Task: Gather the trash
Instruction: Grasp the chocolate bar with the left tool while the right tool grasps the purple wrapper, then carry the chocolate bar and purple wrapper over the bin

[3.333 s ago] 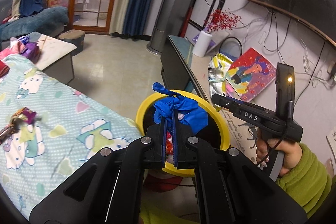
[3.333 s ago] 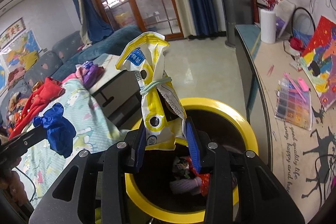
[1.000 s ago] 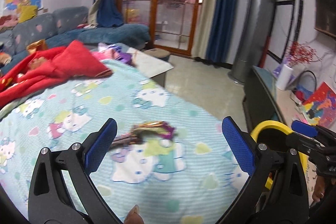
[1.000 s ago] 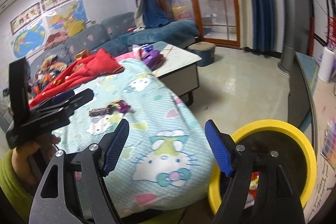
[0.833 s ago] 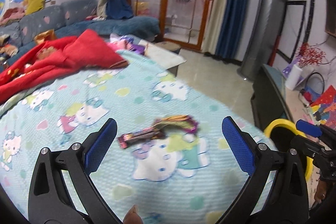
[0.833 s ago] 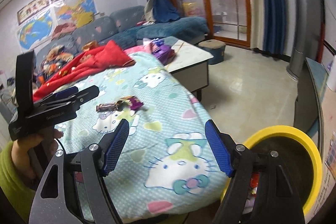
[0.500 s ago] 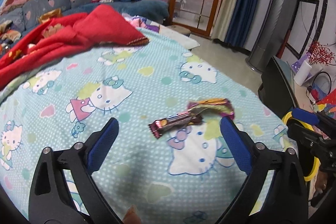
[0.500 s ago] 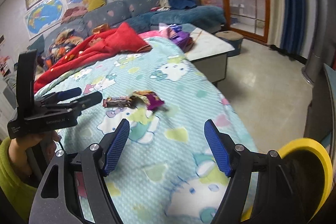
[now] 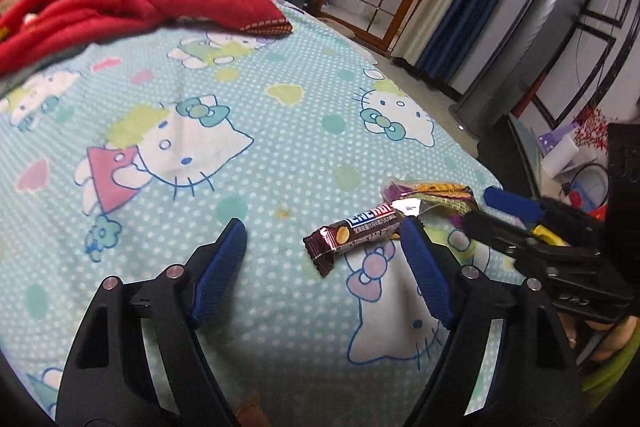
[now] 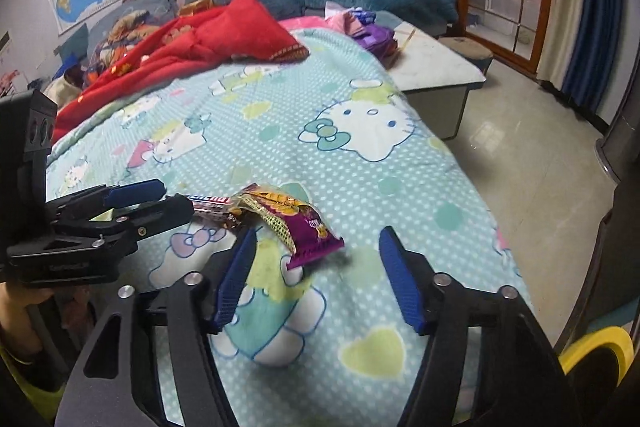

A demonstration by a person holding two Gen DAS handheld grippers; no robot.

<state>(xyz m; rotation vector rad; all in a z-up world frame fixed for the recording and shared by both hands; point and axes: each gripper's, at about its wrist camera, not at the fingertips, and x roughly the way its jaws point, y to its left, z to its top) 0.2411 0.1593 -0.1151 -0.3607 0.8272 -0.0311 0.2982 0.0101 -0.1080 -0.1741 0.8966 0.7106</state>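
Observation:
Two wrappers lie on the pale blue cartoon-print bedcover [image 9: 248, 163]. The brown candy bar wrapper [image 9: 356, 231] sits between the fingers of my left gripper [image 9: 322, 227], close to the right finger; the jaws are closing and the pads do not press on it. The purple and yellow snack packet [image 10: 296, 223] lies between the fingers of my right gripper [image 10: 318, 235], whose jaws are also closing, with gaps on both sides. In the right wrist view the candy bar [image 10: 212, 203] shows beside the left gripper [image 10: 174, 197]. The right gripper [image 9: 490, 211] appears at the packet [image 9: 432, 193].
A red blanket [image 10: 208, 43] is heaped at the far side of the bed. A low white table [image 10: 432, 67] with purple cloth stands past the bed's edge. The yellow bin [image 10: 596, 347] is at the lower right, on the tiled floor.
Both grippers have dropped toward the bed and closed in on the two wrappers, and their jaws have narrowed. The blue glove and yellow bag held earlier over the bin are gone from them.

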